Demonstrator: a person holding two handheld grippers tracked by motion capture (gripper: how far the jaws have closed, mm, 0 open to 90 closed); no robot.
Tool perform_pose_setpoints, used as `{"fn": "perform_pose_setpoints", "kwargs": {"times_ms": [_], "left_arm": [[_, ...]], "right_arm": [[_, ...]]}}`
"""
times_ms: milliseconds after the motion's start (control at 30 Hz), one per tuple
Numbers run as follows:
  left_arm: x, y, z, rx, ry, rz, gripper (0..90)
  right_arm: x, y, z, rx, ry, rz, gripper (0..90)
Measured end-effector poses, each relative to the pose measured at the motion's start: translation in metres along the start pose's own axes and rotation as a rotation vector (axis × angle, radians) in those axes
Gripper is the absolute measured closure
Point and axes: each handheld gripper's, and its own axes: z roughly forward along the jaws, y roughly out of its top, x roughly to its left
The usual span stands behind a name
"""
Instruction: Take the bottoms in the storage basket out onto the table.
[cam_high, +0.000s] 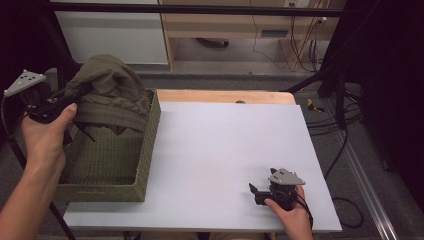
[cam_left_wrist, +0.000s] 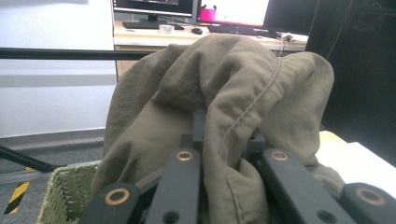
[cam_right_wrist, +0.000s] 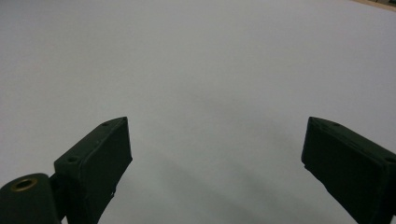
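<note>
tabletop (cam_high: 225, 150): white | basket (cam_high: 145, 165): woven, left edge | garment (cam_high: 112, 90): olive, soft, light, droopy (grip bunched folds), lifted above basket | left claw (cam_left_wrist: 224, 154): clamped on garment | right claw (cam_right_wrist: 215, 154): wide, empty, resting on tabletop

You have no lettering, label, brand, number or sign to read here. The monitors (cam_left_wrist: 196, 9) along the top of the left gripper view are lit, but whatever they display is too blurred to make out. At the lower left of that view, the yellow-and-black hazard stripe (cam_left_wrist: 16, 196) on the floor carries no writing.
</note>
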Motion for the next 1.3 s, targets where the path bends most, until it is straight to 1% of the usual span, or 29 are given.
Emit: {"fn": "perform_pose_setpoints", "kwargs": {"times_ms": [200,400,500,533,600,667,733,833,933,1133,1300], "left_arm": [[-0.011,0.005,0.004,-0.009,-0.019,0.005,81.6],[-0.023,0.010,0.009,-0.015,-0.040,0.023,81.6],[-0.028,0.011,0.012,-0.009,-0.043,0.039,81.6],[-0.031,0.011,0.015,0.002,-0.040,0.052,81.6],[-0.035,0.011,0.019,0.013,-0.042,0.059,81.6],[-0.038,0.012,0.022,0.009,-0.046,0.055,81.6],[-0.040,0.014,0.025,0.001,-0.055,0.060,81.6],[-0.042,0.016,0.030,0.005,-0.065,0.045,81.7],[-0.049,0.017,0.035,0.006,-0.070,0.053,81.7],[-0.061,0.019,0.040,0.006,-0.088,0.053,81.7],[-0.067,0.019,0.045,0.014,-0.099,0.054,81.7]], "right_arm": [[0.000,0.000,-0.001,-0.003,-0.001,-0.001,8.6],[-0.001,0.000,-0.001,0.000,-0.001,0.000,8.6],[0.000,0.000,-0.001,0.001,-0.002,0.002,8.6],[0.000,0.000,-0.001,0.002,-0.002,0.001,8.6],[0.000,0.000,0.000,0.001,0.001,0.000,8.7],[0.000,0.000,0.000,-0.001,0.000,-0.001,8.7],[0.000,-0.001,0.001,0.005,-0.001,-0.004,8.7],[0.000,-0.001,0.000,0.004,0.000,0.000,8.7],[0.000,-0.001,0.000,0.005,-0.001,0.003,8.6],[-0.001,0.000,-0.001,-0.001,-0.002,0.003,8.7],[-0.001,0.000,0.000,0.001,0.001,0.003,8.7]]}}
